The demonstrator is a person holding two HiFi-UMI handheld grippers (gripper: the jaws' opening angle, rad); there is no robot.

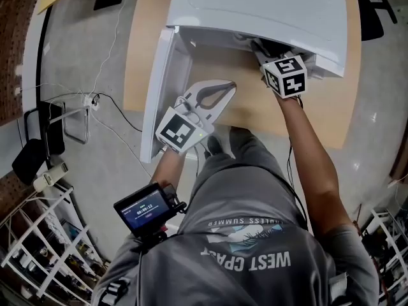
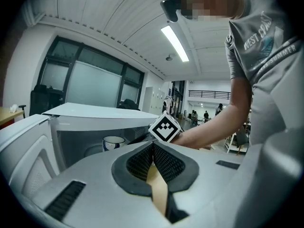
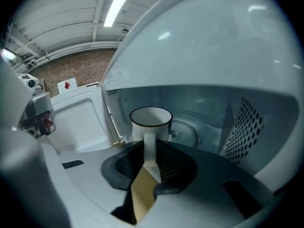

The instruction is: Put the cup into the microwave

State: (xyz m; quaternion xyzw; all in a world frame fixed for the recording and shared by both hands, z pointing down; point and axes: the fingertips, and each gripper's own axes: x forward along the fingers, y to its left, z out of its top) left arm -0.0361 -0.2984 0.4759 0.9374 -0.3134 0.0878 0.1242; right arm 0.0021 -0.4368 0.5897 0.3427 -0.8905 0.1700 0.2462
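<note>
Handle of the white enamel cup with a dark rim (image 3: 151,120) was clamped in the right gripper (image 3: 148,164) just inside the open white microwave (image 3: 204,106), the left gripper (image 2: 153,158) was closed on nothing, and ideally the cup should've been lowered level onto the glass turntable (image 3: 192,136) before being released.

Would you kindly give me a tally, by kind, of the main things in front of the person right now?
microwave, door open: 1
cup, in the microwave's cavity: 1
tongs: 2, the left tongs shut and empty, the right tongs shut on the cup's handle
wooden table: 1
Total: 5
</note>
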